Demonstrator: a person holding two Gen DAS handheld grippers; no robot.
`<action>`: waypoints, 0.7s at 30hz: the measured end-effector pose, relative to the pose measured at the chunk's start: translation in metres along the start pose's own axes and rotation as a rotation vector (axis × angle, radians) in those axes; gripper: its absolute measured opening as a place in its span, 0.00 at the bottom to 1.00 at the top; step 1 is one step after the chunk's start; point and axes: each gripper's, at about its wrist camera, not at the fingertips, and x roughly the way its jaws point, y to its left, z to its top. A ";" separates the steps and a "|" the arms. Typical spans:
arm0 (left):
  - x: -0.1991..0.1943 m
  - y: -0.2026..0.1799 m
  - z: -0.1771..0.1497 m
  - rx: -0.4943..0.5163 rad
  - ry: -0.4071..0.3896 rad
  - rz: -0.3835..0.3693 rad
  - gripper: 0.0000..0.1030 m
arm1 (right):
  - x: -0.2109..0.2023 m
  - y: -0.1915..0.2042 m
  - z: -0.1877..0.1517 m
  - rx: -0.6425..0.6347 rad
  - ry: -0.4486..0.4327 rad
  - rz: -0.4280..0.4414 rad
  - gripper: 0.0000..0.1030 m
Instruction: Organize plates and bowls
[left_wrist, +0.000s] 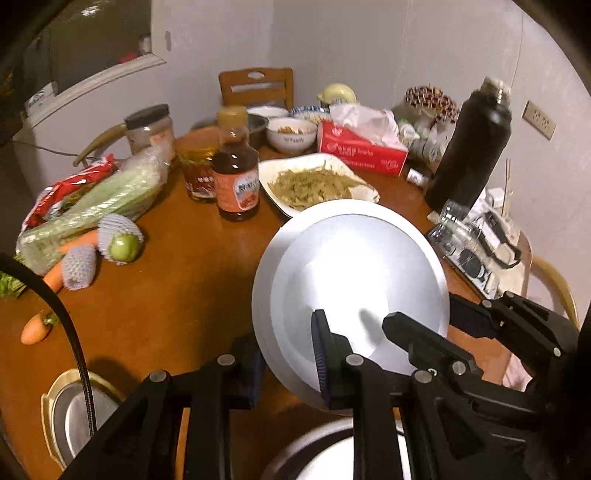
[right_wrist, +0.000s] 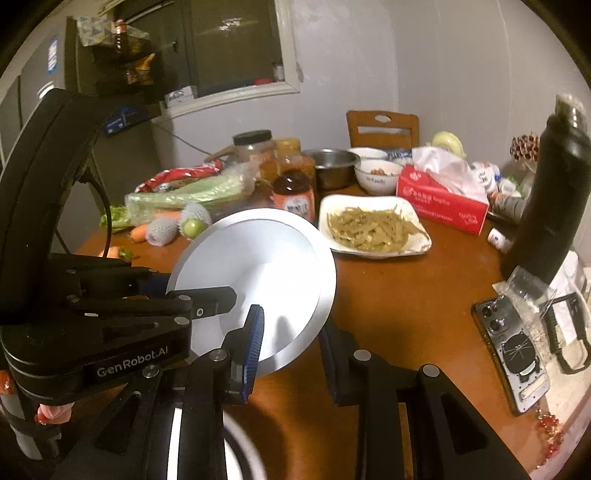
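Observation:
A white plate hangs tilted above the brown table, held from both sides. My left gripper is shut on its near left rim, blue pads on either face. My right gripper is shut on the near right rim. Each gripper shows in the other's view, the right gripper and the left gripper, both clamped on the rim. Whether this is one plate or two stacked I cannot tell. Another white dish lies blurred below, partly hidden by my fingers.
A dish of shredded food stands just behind the plate, with sauce bottles, a small bowl and a red tissue box further back. A black flask and a phone are at the right, vegetables at the left, a gold-rimmed metal dish near left.

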 end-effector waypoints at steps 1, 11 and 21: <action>-0.006 0.001 -0.002 -0.005 -0.006 0.003 0.22 | -0.004 0.003 0.000 -0.002 -0.004 0.005 0.31; -0.059 0.001 -0.024 -0.011 -0.064 0.035 0.22 | -0.042 0.037 -0.003 -0.034 -0.048 0.043 0.31; -0.088 -0.006 -0.053 -0.021 -0.095 0.025 0.22 | -0.083 0.058 -0.017 -0.061 -0.093 0.037 0.31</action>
